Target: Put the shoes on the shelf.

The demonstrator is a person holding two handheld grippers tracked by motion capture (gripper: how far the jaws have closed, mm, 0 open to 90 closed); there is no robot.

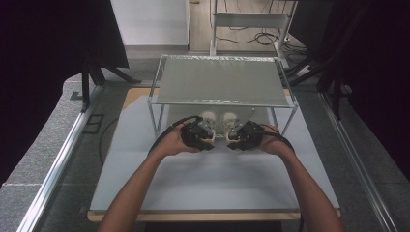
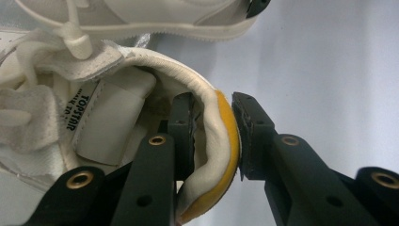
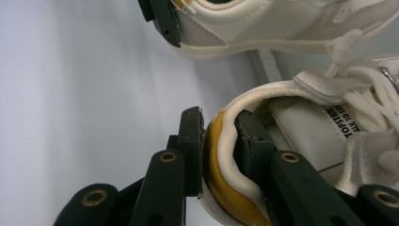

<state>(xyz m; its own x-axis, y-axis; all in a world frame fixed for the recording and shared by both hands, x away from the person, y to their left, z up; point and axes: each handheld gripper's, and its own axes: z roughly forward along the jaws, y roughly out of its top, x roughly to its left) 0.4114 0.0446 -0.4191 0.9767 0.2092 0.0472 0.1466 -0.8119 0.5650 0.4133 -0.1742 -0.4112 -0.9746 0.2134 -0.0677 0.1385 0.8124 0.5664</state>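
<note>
**Two white sneakers gripped at the heel under the rack**

The left gripper (image 1: 207, 141) pinches the left sneaker's (image 1: 209, 119) yellow-backed heel collar; the right gripper (image 1: 234, 142) pinches the right sneaker (image 1: 229, 121) likewise. Both shoes lie side by side mid-desk (image 1: 212, 179), toes toward the far edge, beneath the wire rack (image 1: 222, 82), whose legs flank them. White laces, cream soles.

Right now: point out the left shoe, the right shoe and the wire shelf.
left shoe (image 2: 214, 141): left gripper view, padded heel collar between the pads.
right shoe (image 3: 226, 141): right gripper view, padded heel collar between the pads.
wire shelf (image 1: 220, 82): high view, grey top panel.
</note>
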